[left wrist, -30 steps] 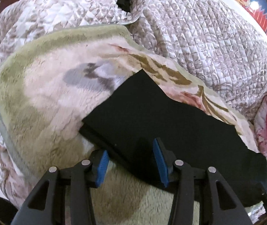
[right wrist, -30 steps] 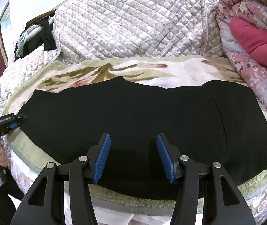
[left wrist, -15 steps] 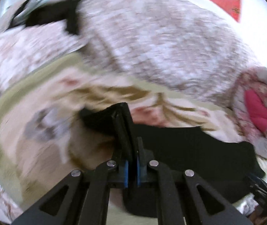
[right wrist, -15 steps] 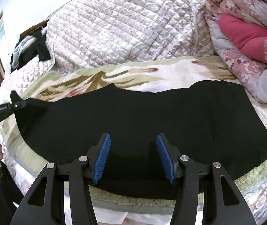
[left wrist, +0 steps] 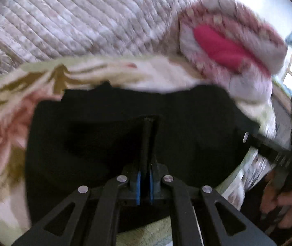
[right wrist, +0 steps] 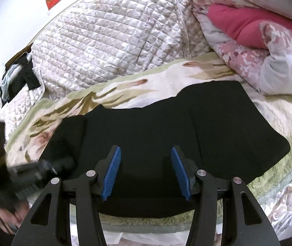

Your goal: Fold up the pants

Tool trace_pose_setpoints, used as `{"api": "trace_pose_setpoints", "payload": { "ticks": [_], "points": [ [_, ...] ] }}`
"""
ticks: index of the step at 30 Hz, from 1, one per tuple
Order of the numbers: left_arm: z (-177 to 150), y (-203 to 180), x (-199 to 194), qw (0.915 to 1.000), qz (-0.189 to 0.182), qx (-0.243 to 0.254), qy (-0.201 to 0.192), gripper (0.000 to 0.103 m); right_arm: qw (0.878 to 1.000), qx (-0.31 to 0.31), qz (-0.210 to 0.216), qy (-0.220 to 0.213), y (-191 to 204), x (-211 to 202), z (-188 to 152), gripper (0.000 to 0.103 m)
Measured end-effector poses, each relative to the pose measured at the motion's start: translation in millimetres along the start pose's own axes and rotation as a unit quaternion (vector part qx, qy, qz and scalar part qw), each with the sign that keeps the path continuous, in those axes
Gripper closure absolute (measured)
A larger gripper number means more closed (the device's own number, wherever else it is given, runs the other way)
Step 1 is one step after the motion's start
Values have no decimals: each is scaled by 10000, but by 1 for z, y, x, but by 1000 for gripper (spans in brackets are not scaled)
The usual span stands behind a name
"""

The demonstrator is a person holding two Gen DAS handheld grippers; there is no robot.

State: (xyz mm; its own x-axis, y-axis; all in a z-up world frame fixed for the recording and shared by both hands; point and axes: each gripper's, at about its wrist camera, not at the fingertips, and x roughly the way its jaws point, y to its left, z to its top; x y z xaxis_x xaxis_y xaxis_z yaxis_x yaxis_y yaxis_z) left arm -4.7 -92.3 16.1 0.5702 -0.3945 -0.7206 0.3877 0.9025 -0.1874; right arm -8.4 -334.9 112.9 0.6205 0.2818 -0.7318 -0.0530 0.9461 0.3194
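Our left gripper (left wrist: 145,176) points steeply down, its jaws pinched on a ridge of dark cloth running toward twelve o'clock. Our right gripper (right wrist: 146,171) tilts down too, jaws parted, nothing between the blue pads (right wrist: 112,173). At four o'clock in the left view, our right hand (left wrist: 285,203) grips its handle.

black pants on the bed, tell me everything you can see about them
The black pants are plain, matte, soft-looking fabric, spread lengthwise across a fuzzy floral blanket on the bed. Their far edge is wavy. Most of the garment lies flat, but one end is lifted: the left gripper is shut on a pinched ridge of cloth and that end is doubled over the rest. The right gripper hovers open above the near edge, not gripping it. No pockets or waistband details are clear.
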Motion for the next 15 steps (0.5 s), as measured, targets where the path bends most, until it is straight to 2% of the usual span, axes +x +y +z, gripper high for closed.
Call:
{"api": "trace_pose_setpoints", "payload": {
  "ticks": [2, 5, 7, 10, 12, 15],
  "points": [
    [-5, -2, -3, 10000, -49, 33, -12, 95, 10000, -18, 22, -2, 2, 1, 0, 51],
    [-5, -3, -20, 9994, -337, -14, -46, 85, 9999, -81, 81, -4, 6, 1, -1, 51],
    [-4, -2, -31, 9988, -479, -24, -135, 68, 9998, -120, 150, -14, 8, 1, -1, 51],
    [-2, 5, -46, 9976, -603, -135, -324, 65, 9991, -166, 381, 47, 14, 3, -1, 51],
    [2, 16, -54, 9977, -464, -221, -431, 63, 9978, -215, 612, 148, 19, 6, 0, 51],
    [9, 40, -58, 9981, 48, -334, -518, 63, 9941, -244, 981, 404, 31, 17, 5, 51]
  ]
}}
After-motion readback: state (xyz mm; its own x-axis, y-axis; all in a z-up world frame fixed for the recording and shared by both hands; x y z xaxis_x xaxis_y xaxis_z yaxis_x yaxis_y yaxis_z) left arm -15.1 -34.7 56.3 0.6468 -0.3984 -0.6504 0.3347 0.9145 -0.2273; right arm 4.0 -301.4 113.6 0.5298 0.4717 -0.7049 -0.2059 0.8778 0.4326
